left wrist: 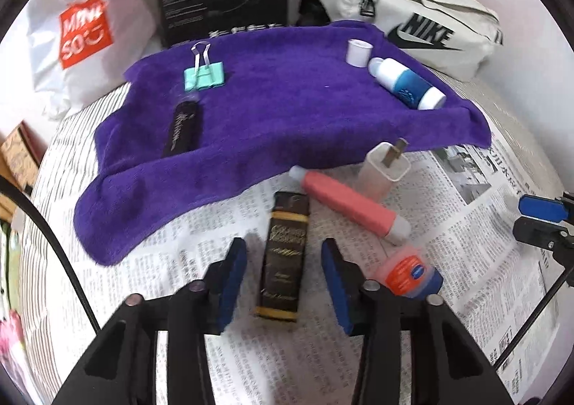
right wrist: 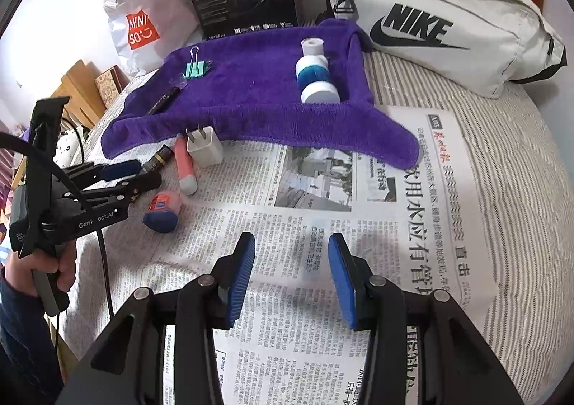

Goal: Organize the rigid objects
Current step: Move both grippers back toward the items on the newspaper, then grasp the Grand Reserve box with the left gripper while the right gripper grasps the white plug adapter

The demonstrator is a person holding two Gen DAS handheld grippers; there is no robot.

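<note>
Right now the left gripper (left wrist: 283, 283) hangs over a dark box (left wrist: 284, 254) that lies flat on the newspaper (right wrist: 323, 197). Its blue fingers (left wrist: 233, 283) stand on each side of the box, a bit apart from it, so they are open and grip nothing. The right gripper (right wrist: 291, 283) hovers over bare newspaper, and its fingers are open and hold nothing too.

The box lies near the front edge of the purple towel (left wrist: 287, 107), just off it. Beside the box lie a pink tube (left wrist: 351, 204), a white plug (left wrist: 382, 168) and a small pink jar (left wrist: 409, 272) with a blue lid. The tube's far end sits close to the box's far end; I cannot tell if they touch.

On the towel, a green clip (left wrist: 203, 76) and a dark pen (left wrist: 183, 125) lie near its left edge. A blue and white bottle (left wrist: 405, 82) and a white cap (left wrist: 358, 51) lie near its right edge.

I think the box is next to go on the towel. It looks stiff and light, with flat, shiny sides that could slip. The best place to hold it is across the two long sides, near the middle, so it does not tip. The fingers should close gently and squarely, taking care not to bump the tube.
</note>
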